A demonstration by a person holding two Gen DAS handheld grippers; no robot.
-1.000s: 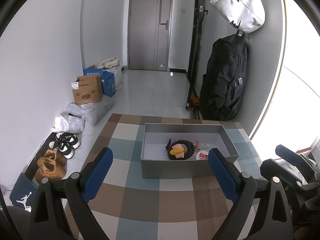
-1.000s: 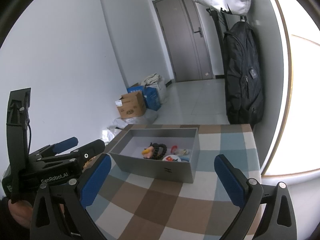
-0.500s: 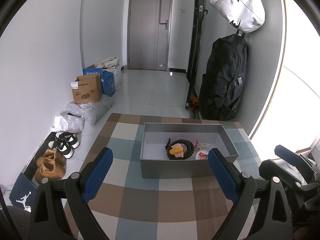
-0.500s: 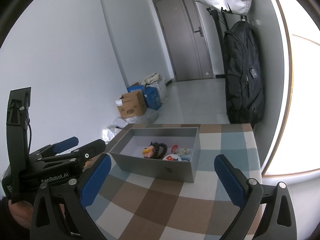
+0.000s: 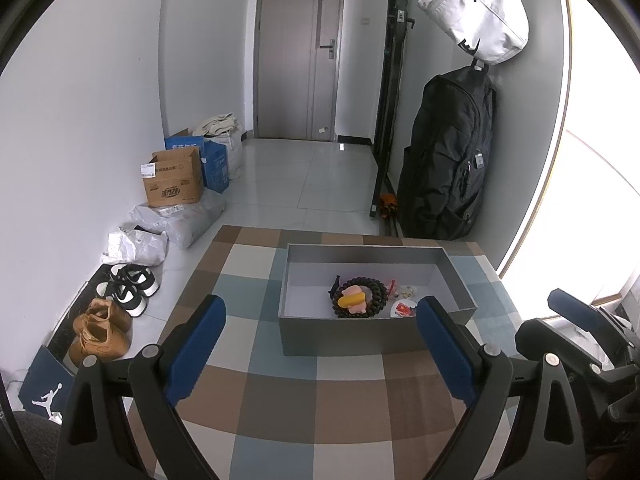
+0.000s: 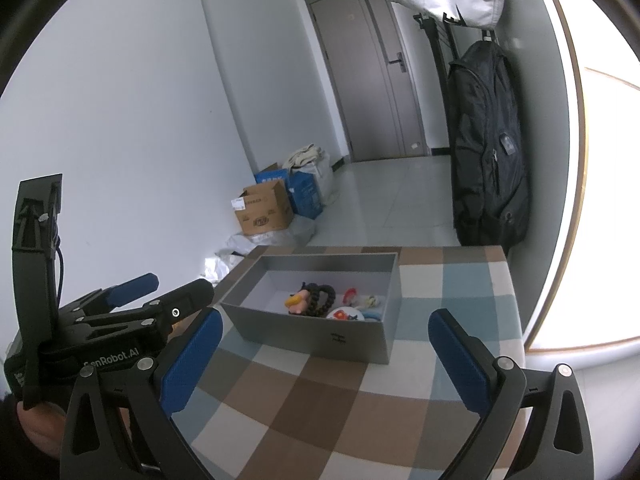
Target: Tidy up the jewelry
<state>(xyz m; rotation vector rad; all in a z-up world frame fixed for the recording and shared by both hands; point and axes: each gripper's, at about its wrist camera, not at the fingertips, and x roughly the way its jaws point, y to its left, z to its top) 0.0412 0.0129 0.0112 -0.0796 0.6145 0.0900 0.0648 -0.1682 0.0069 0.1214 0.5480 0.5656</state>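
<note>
Checked cloth (image 5: 280, 392) in brown, blue and white covers the table. On the floor at the left sit brown shoes (image 5: 100, 330) and a cardboard box (image 5: 174, 178). Over the cloth, the left gripper (image 5: 320, 344) is wide open and holds nothing. In the middle stands a grey box (image 5: 340, 338). Inside it lie a black bead bracelet (image 5: 376, 292), a yellow and pink piece (image 5: 352, 300) and small bits. At the right, the right gripper (image 6: 324, 358) is wide open too, holding nothing. A black backpack (image 5: 448, 160) hangs on the wall.
</note>
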